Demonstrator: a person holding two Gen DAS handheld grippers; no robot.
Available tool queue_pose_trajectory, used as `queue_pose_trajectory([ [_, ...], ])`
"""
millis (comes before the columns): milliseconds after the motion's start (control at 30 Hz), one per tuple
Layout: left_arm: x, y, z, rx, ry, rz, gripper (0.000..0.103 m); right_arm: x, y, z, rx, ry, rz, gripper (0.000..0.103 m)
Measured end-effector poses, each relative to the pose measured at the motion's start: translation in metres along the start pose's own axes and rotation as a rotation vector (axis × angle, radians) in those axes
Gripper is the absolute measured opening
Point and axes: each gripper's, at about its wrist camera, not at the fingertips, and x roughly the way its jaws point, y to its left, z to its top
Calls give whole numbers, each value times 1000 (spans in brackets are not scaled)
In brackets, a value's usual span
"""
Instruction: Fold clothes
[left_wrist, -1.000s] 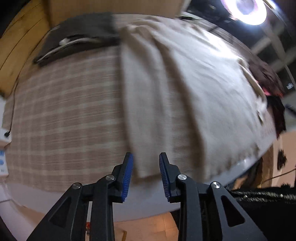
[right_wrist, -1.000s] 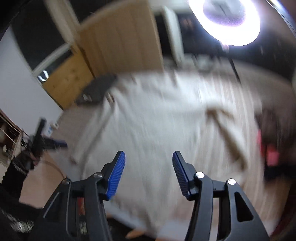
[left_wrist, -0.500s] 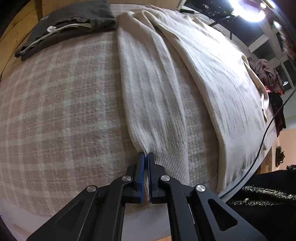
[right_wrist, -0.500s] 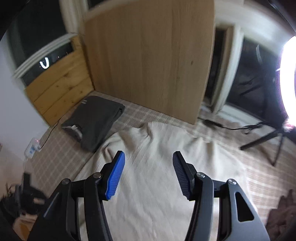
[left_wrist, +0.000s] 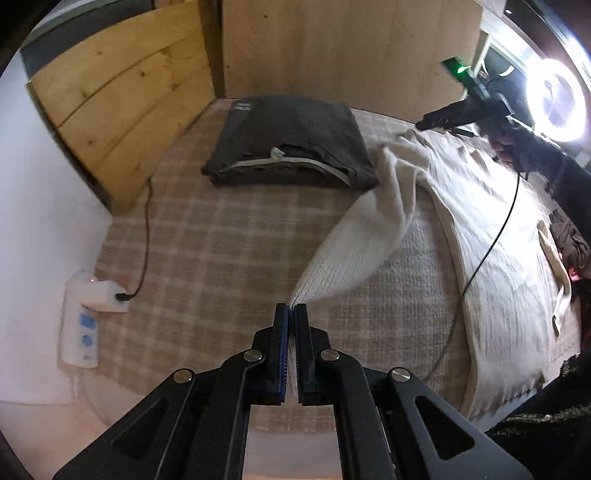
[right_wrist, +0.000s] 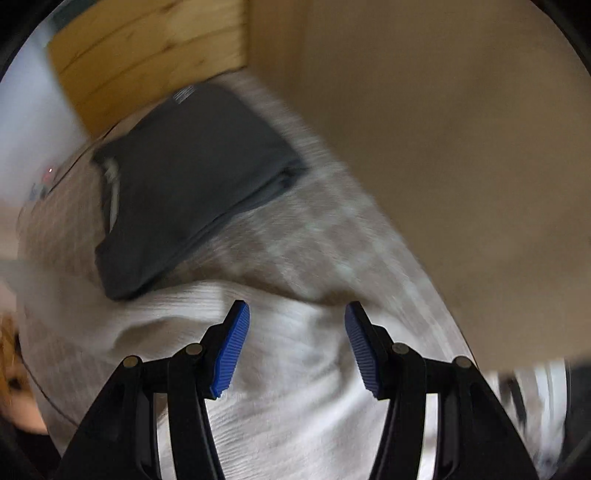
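A cream knit sweater (left_wrist: 491, 236) lies spread on the plaid-covered bed. My left gripper (left_wrist: 290, 314) is shut on the cuff of its sleeve (left_wrist: 354, 251) and holds the sleeve lifted off the bed. My right gripper (right_wrist: 295, 332) is open and hovers just above the sweater's shoulder and collar area (right_wrist: 288, 354), near the headboard. In the left wrist view the right gripper (left_wrist: 421, 124) shows at the far end of the sweater.
A folded dark grey garment (left_wrist: 291, 140) lies at the bed's far left corner, also in the right wrist view (right_wrist: 184, 177). Wooden panels (left_wrist: 332, 48) stand behind. A white power strip (left_wrist: 79, 325) lies at the left edge. Dark clothes (left_wrist: 569, 243) lie right. A ring light (left_wrist: 556, 99) glares.
My left gripper closed on the sleeve cuff and lifted it off the bed. My right gripper swung over the sweater to its collar end and dropped close to it, still open.
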Motion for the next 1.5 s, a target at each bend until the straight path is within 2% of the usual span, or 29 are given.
queue_pose_trajectory([
  [133, 14, -2, 3, -34, 45, 48, 2, 23, 14, 11, -145, 73, 91, 53],
  [233, 30, -2, 4, -38, 82, 64, 2, 37, 22, 10, -224, 133, 113, 53],
  [367, 42, 0, 8, -35, 108, 79, 2, 35, 32, 9, -270, 113, 99, 53],
  [433, 46, 4, 10, -43, 116, 78, 2, 32, 38, 9, -289, 93, 89, 43],
  [467, 47, 6, 11, -46, 119, 77, 2, 31, 41, 9, -299, 83, 84, 16],
  [500, 48, 8, 12, -49, 122, 76, 2, 29, 43, 9, -309, 74, 79, 8],
  [600, 43, 13, 22, -58, 118, 68, 2, 20, 50, 8, -329, 30, 64, 8],
  [667, 22, 16, 34, -49, 70, 92, 2, 1, 45, 6, -298, -44, 52, 8],
  [733, -3, 14, 41, -51, 8, 91, 2, -8, 38, 0, -261, -69, 31, 7],
  [867, -32, -21, 31, 16, -30, 63, 2, -15, 31, -11, -230, -91, -11, 7],
  [1100, -38, -98, -15, 75, 3, -67, 2, -32, 21, -20, -199, -136, -68, 7],
  [1300, -38, -172, -61, 156, 51, -127, 3, -55, 19, -60, -168, -170, -114, 7],
  [1367, -39, -198, -76, 185, 51, -136, 2, -58, 15, -81, -166, -154, -107, 7],
  [1400, -40, -210, -83, 185, 46, -161, 3, -56, 13, -92, -164, -128, -106, 11],
  [1467, -31, -233, -101, 170, 83, -276, 3, -42, 8, -113, -155, -33, -112, 19],
  [1500, -23, -243, -111, 173, 118, -309, 8, -37, 6, -123, -158, 7, -125, 19],
])
